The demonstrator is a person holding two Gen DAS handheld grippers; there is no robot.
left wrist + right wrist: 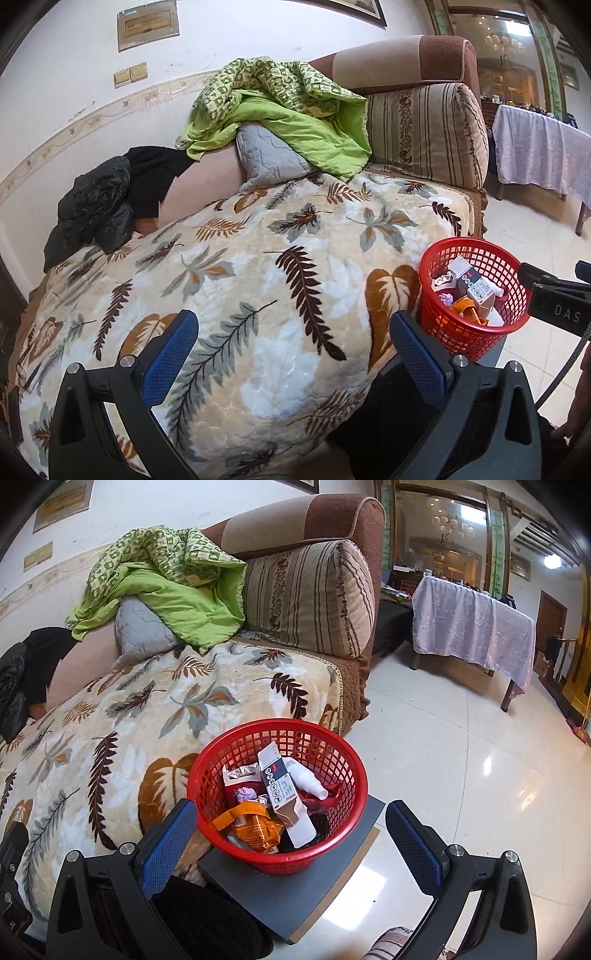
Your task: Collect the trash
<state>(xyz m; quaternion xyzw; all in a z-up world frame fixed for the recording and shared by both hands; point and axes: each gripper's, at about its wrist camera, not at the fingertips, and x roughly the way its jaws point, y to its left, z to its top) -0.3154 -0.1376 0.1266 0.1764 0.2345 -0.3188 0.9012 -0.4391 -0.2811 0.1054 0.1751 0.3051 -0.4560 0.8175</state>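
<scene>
A red mesh basket (277, 853) stands on a grey board (288, 901) beside the sofa; it also shows in the left wrist view (476, 328). It holds trash: a white and grey carton (279, 782), an orange wrapper (255, 827), a white bottle (308, 781) and a purple wad (245, 794). My right gripper (291, 821) is open and empty, with its fingers on either side of the basket's near rim. My left gripper (293, 332) is open and empty above the leaf-print blanket (240, 277). The right gripper's body (554, 291) shows at the right edge of the left wrist view.
The sofa carries a green quilt (280, 110), a grey pillow (269, 158), a striped cushion (424, 133) and black clothes (107, 199). A table under a lilac cloth (476, 627) stands across the glossy tile floor (461, 757).
</scene>
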